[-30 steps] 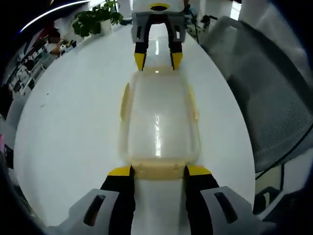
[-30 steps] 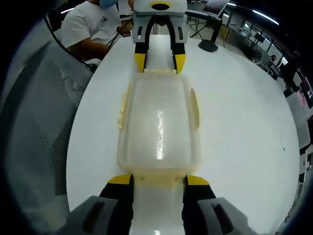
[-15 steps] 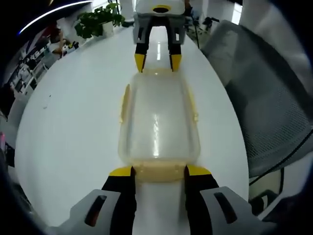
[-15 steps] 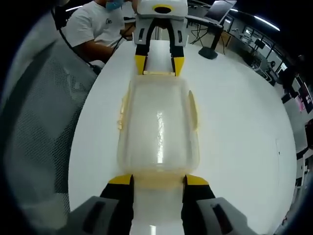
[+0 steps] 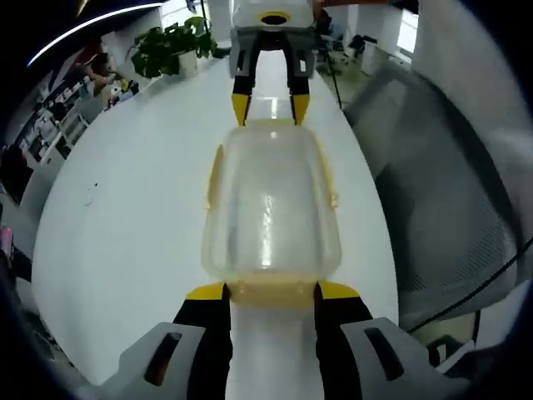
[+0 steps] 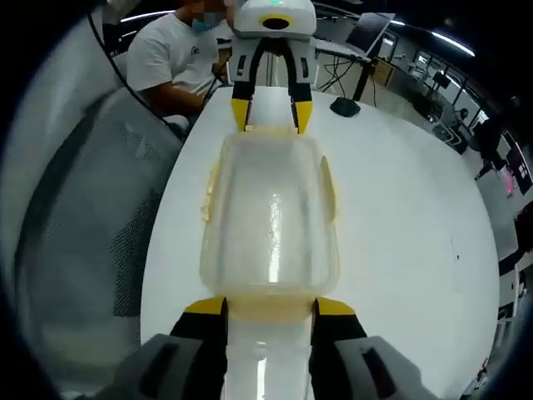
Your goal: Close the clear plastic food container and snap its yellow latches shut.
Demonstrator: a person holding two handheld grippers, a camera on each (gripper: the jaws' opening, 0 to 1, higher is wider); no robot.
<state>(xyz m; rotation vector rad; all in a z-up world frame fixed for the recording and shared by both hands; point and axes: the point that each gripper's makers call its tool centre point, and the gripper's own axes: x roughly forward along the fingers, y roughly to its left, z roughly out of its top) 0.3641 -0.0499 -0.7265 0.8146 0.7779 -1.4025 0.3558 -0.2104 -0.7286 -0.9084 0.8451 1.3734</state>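
- A clear plastic food container (image 5: 271,208) with its lid on is seen lengthwise on a white desk (image 5: 125,225), between the two grippers.
- In the left gripper view, the left gripper (image 5: 271,292) has its yellow-tipped jaws spread to either side of the near end latch (image 5: 271,292), flanking it; it cannot be told whether the tips touch it.
- At the far end of the container in that view, the right gripper (image 5: 271,107) is seen head-on, its jaws likewise parted at the opposite end latch (image 5: 271,122).
- In the right gripper view the arrangement is mirrored: the right gripper (image 6: 271,307) stands parted about its near latch (image 6: 271,307), and the left gripper (image 6: 269,114) is seen at the far end of the container (image 6: 271,221).
- Yellow side latches (image 5: 214,175) are seen along both long sides of the container; whether they are snapped down cannot be told.
- The left gripper view alone shows a potted plant (image 5: 171,46) near the far edge of the desk, and a grey mesh chair (image 5: 441,208) beside the desk's right edge.
- The right gripper view alone shows a seated person in a white shirt (image 6: 171,54) beyond the far left edge of the desk, a black lamp-like stand (image 6: 346,96) on the desk, and the mesh chair (image 6: 83,225) on the left.
- The container lies nearer the chair-side edge of the desk than the opposite edge.
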